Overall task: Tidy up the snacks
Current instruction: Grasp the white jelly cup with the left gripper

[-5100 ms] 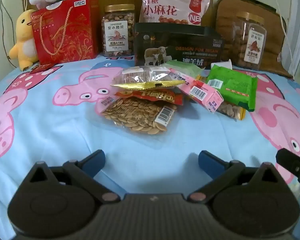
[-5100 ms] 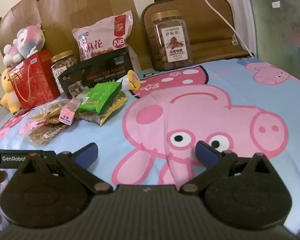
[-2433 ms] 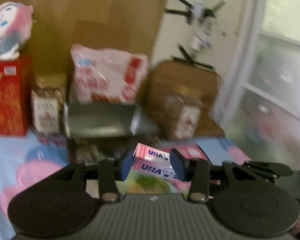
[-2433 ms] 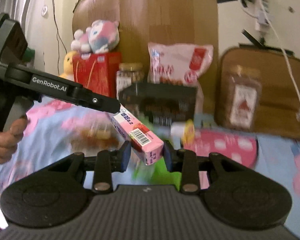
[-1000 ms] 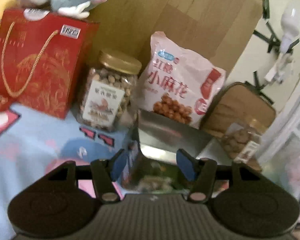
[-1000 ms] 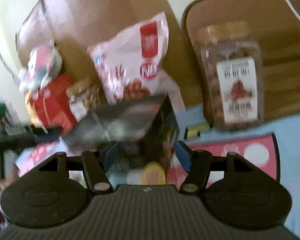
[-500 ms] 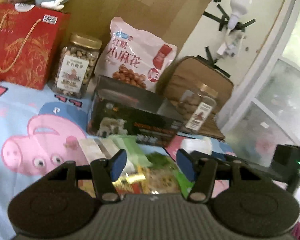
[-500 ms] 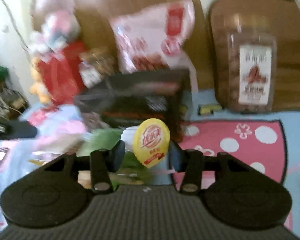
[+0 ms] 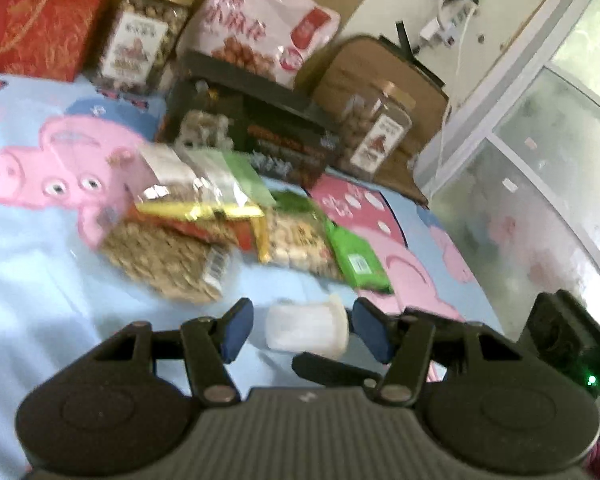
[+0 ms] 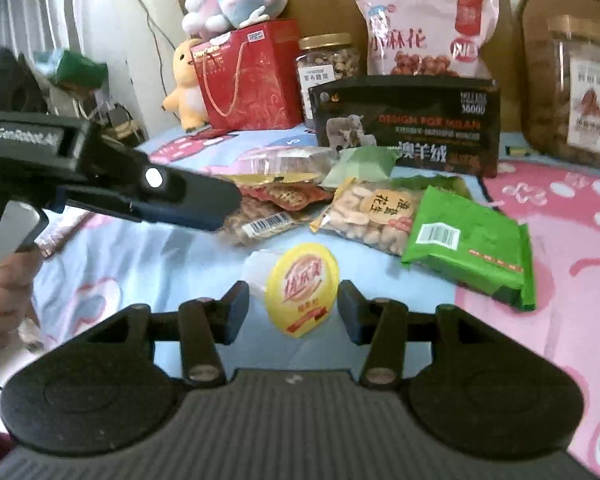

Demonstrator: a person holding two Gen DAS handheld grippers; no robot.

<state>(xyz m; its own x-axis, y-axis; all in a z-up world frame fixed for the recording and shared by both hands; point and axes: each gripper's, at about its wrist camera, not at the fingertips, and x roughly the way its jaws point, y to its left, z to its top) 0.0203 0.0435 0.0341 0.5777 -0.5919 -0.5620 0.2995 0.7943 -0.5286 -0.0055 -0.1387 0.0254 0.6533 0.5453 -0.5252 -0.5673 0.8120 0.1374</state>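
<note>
A: Biggest thing in view?
B: The pig-print sheet (image 10: 560,208), then the snack pile (image 10: 380,212) mid-frame.
A: The jelly cup (image 10: 302,286)?
B: Lower centre, lying between the right gripper (image 10: 292,310) jaws, which are opening, untouched. Left gripper (image 9: 298,330) released, empty

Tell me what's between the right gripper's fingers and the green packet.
In the right wrist view, the right gripper, jaws opening, has only the yellow-lidded cup between its fingers; from there to the green packet is bare sheet.

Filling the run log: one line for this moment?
right gripper: jaws opening around yellow-lidded white plastic cup | left gripper: empty | cup lying on cartoon-pig bedsheet
</note>
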